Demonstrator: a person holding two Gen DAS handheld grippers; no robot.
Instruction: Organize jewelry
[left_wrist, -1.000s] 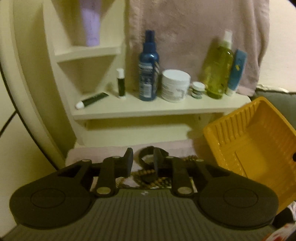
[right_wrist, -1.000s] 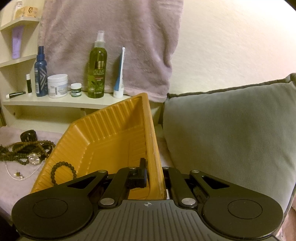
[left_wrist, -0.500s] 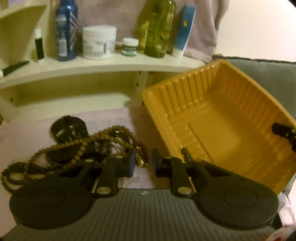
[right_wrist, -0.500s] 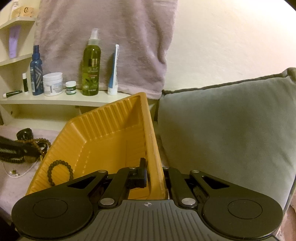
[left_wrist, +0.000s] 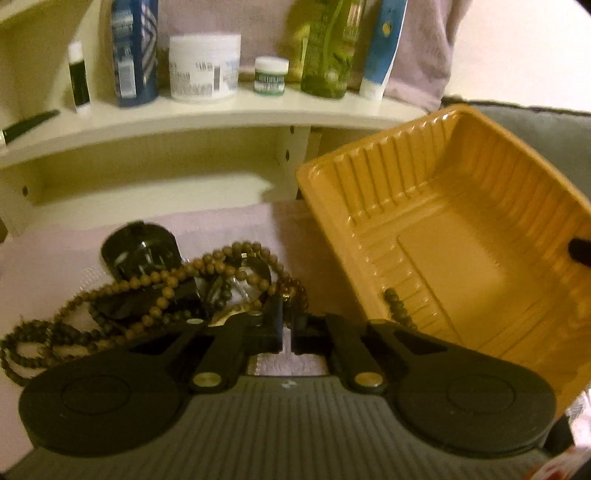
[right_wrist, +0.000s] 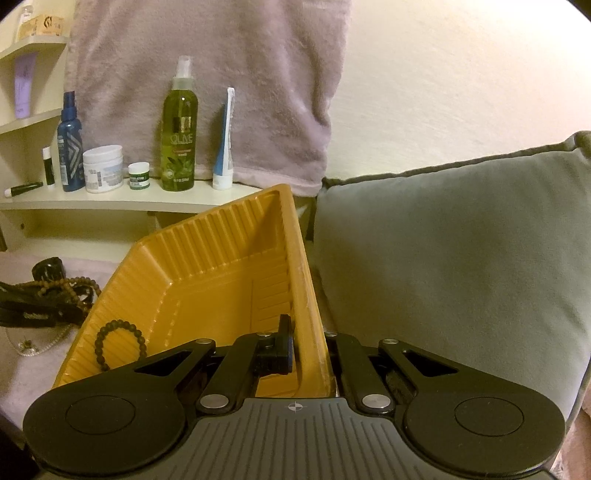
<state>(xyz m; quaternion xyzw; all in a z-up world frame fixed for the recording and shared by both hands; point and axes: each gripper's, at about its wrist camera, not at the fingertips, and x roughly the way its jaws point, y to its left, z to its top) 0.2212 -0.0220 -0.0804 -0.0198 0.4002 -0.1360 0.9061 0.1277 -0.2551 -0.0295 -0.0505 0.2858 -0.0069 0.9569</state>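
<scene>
A tangle of brown bead necklaces (left_wrist: 159, 291) with a black cuff (left_wrist: 138, 249) lies on the pink cloth. My left gripper (left_wrist: 287, 325) sits at the pile's right edge, jaws nearly closed on a reddish-brown bead piece (left_wrist: 291, 291). The yellow ribbed tray (left_wrist: 461, 251) is tilted up at the right, with a dark bead bracelet (right_wrist: 118, 345) inside. My right gripper (right_wrist: 308, 354) is shut on the tray's right rim (right_wrist: 310, 314). The left gripper also shows in the right wrist view (right_wrist: 37, 314), over the pile.
A cream shelf (left_wrist: 221, 114) behind holds a blue spray bottle (left_wrist: 135, 51), white jar (left_wrist: 203, 66), small green jar (left_wrist: 271, 75), green bottle (right_wrist: 179, 136) and a tube (right_wrist: 225, 147). A grey cushion (right_wrist: 461, 258) stands right of the tray. A thin pearl chain (right_wrist: 37, 347) lies near the pile.
My left gripper has swung down from the shelf toward the bead pile and its jaws have narrowed to nearly shut at the pile's edge. The right gripper keeps holding the tray rim.
</scene>
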